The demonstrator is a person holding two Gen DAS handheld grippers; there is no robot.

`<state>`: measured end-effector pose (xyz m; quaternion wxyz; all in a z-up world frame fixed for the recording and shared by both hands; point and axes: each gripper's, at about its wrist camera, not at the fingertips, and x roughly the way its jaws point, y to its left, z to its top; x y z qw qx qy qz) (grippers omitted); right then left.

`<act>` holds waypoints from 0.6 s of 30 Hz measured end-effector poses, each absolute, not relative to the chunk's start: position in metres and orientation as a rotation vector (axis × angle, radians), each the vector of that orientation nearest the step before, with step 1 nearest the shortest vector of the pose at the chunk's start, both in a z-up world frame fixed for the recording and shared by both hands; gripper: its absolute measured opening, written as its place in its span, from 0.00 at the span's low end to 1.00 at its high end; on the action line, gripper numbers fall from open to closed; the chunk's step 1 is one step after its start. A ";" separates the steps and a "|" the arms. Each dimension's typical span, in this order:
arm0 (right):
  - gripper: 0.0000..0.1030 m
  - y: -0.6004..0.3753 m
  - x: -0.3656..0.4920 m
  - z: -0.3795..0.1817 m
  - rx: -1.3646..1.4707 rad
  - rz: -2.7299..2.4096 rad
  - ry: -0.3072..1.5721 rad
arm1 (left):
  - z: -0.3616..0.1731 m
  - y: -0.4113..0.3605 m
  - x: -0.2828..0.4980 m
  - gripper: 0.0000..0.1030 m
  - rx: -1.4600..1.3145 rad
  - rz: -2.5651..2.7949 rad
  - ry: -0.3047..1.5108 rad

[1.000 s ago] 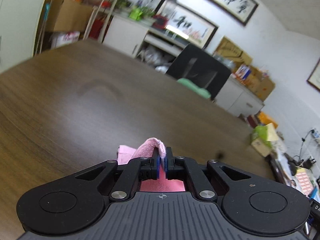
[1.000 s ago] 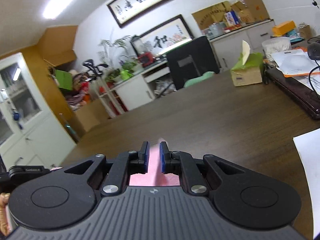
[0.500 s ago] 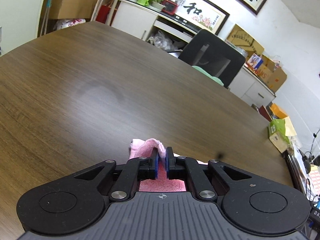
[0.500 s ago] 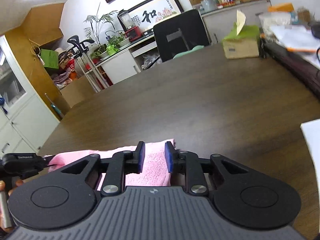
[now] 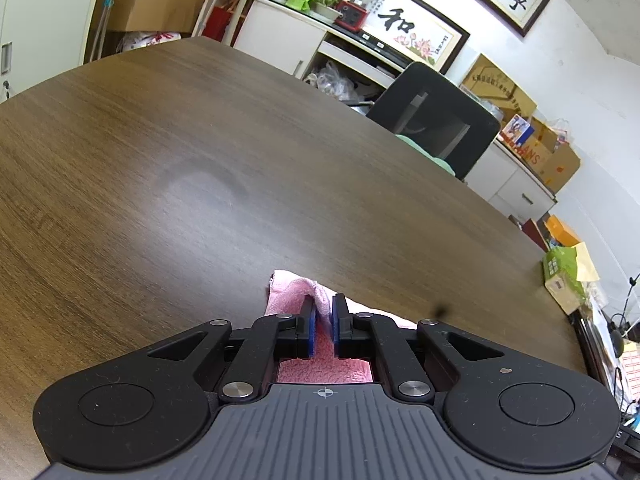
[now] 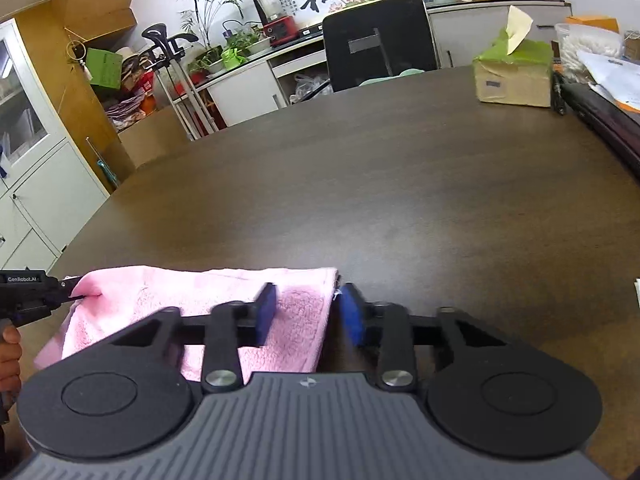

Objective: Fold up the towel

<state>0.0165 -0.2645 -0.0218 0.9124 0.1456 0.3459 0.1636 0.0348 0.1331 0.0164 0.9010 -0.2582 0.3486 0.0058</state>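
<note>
— Where do we have the towel [image 6: 208, 300]?
— On the bench [image 6: 400, 200]. Our left gripper [image 5: 324, 312] pinches one corner, probably so the fold holds.
— And our right gripper [image 6: 308, 312]?
— Spread wide over the other corner, gripping nothing.

bare table [image 6: 400, 200] ahead; tissue box [image 6: 514, 80] and chair [image 6: 380, 24] stand at far edge.

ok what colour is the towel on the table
Pink, plain with no pattern. The towel shows best in the right wrist view, lying on the brown table.
</note>
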 end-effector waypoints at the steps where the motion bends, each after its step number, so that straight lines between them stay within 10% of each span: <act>1: 0.11 -0.264 0.014 -0.020 0.290 0.336 0.694 | 0.016 0.134 0.035 0.06 -0.538 0.011 0.719; 18: 0.05 -0.263 0.008 0.011 0.256 0.343 0.526 | 0.024 0.145 0.027 0.08 -0.556 0.013 0.645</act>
